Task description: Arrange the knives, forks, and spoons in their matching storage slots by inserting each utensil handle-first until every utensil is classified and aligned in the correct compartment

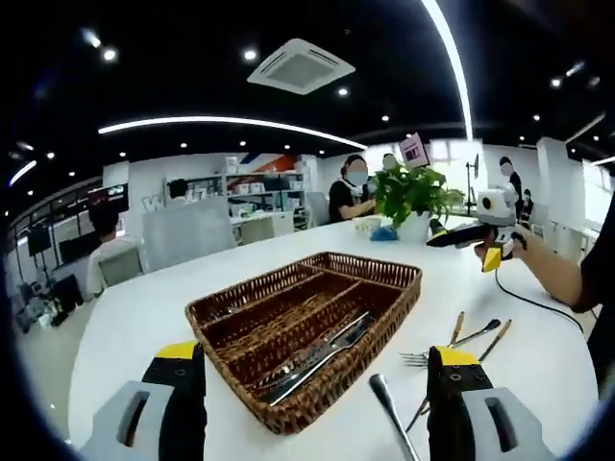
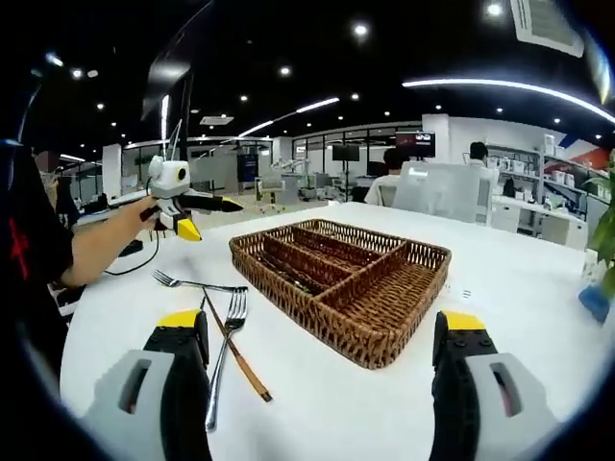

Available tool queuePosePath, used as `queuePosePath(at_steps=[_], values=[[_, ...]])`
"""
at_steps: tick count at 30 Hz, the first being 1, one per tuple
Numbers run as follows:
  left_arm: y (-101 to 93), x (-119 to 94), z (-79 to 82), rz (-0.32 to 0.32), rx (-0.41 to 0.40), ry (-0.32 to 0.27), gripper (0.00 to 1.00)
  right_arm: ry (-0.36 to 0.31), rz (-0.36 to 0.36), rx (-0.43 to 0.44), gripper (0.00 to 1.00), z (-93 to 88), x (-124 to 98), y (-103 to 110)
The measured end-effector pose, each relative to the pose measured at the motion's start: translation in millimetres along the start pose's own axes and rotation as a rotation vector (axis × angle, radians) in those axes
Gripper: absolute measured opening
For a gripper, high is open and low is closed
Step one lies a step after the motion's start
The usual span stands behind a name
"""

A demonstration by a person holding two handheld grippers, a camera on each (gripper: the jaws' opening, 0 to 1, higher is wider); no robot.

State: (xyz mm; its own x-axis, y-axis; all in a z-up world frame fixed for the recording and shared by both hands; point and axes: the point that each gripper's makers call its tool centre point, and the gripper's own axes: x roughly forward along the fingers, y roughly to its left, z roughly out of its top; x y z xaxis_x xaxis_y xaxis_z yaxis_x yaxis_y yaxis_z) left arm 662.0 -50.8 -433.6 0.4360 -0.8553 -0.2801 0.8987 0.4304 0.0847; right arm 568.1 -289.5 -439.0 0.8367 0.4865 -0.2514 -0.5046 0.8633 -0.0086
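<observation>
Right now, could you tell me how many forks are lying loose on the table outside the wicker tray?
2 forks: one fork lies flat beside the wicker tray, another fork lies crossing a wooden-handled utensil. Others may be hidden behind the jaws.

A white, smooth tabletop [image 2: 384, 403] carries a brown woven wicker tray with compartments [image 2: 384, 331] near its middle. Loose metal forks [image 2: 226, 331] and wooden-handled utensils [image 1: 480, 341] lie beside the tray, and a potted green plant [image 1: 413, 197] stands at the far edge.

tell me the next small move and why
Probably lower the right tongs onto the nearest fork. Both tongs are open and empty, the forks lie loose on the white table beside the wicker tray, and knives already sit in one compartment.
</observation>
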Motion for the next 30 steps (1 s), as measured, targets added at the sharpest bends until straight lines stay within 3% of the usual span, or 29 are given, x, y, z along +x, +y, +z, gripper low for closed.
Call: queuePosePath(at_steps=[3, 6, 10, 14, 17, 22, 26, 30], values=[[-5.6, -10, -16.3, 0.017, 0.026, 0.078, 1.0, -0.016, 0.023, 0.02, 1.0, 2.1, 3, 8], [-5.6, -21, -16.3, 0.025, 0.013, 0.053, 1.0, -0.012, 0.023, 0.02, 1.0, 0.0, 4, 13], [-3.2, -33, -27.6, 0.029, 0.0, 0.08, 1.0, 0.002, 0.02, 0.008, 1.0, -4.4, 3, 17], [-12.9, -41, -30.0, 0.015, -0.005, 0.076, 1.0, 0.005, 0.015, -0.014, 1.0, -2.4, 0, 17], [-16.6, -41, -28.4, 0.012, 0.039, 0.079, 1.0, -0.011, 0.014, -0.017, 1.0, 3.0, -3, 18], [-18.4, -36, -27.5, 0.008, 0.014, 0.026, 1.0, 0.004, 0.015, -0.043, 1.0, 1.2, -3, 24], [-21.2, -33, -35.6, -0.008, 0.022, 0.046, 1.0, 0.045, -0.003, -0.08, 1.0, -6.0, -2, 24], [-19.3, -35, -36.3, 0.002, 0.003, 0.03, 1.0, 0.026, 0.009, -0.062, 1.0, -1.8, -2, 29]])
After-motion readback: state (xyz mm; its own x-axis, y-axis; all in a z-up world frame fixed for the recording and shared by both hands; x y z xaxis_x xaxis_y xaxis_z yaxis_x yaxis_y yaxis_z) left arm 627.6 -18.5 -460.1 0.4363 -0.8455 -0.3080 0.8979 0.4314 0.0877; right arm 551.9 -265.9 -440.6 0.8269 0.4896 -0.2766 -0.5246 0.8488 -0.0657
